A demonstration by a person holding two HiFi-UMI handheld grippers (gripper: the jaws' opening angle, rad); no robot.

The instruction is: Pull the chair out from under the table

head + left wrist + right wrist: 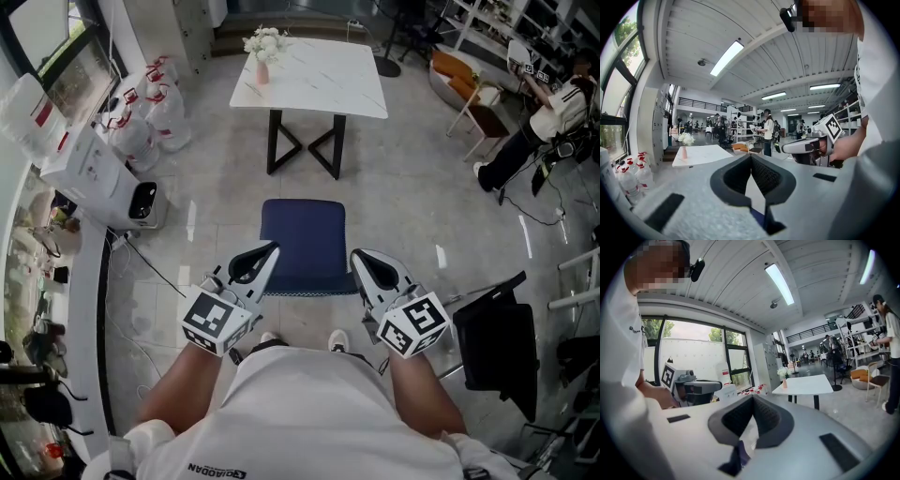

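1. Chair (302, 239) vs fingers: in head view the L gripper (270, 251) has its tips over the seat's left side, nr the near-left corner. The R gripper (359, 258) has its tips just beside the seat's right side. Can't tell whether either one touches it.
2. Finger state: in the left gripper view the pads (736, 178) meet at the tips, clenched w/ nothing pinched. The slit below them shows only floor and a blue sliver of chair. Right gripper view is the same: pads (768, 420) closed tip to tip, empty, w/ a blue bit low in the gap.
3. Chair position: stands on the tiled floor (412, 187), out past the near edge of the white table (319, 89) top. It is apart from the table's black X legs and roughly in line w/ the top's centre, btwn table and person.
4. Chair look: dark blue, squarish seat w/ rounded corners and a paler speckled strip along its near edge. Legs not visible from above.
5. Table top: white w/ faint marbling. Pink vase of white flowers (263, 56) sits at its far-left corner.
6. Writing: upside-down print on the white shirt (300, 412) hem looks like "QIAODAN". Each marker cube (217, 319) carries black-and-white square codes. Print on the white box (89, 169) at left is too small to read.
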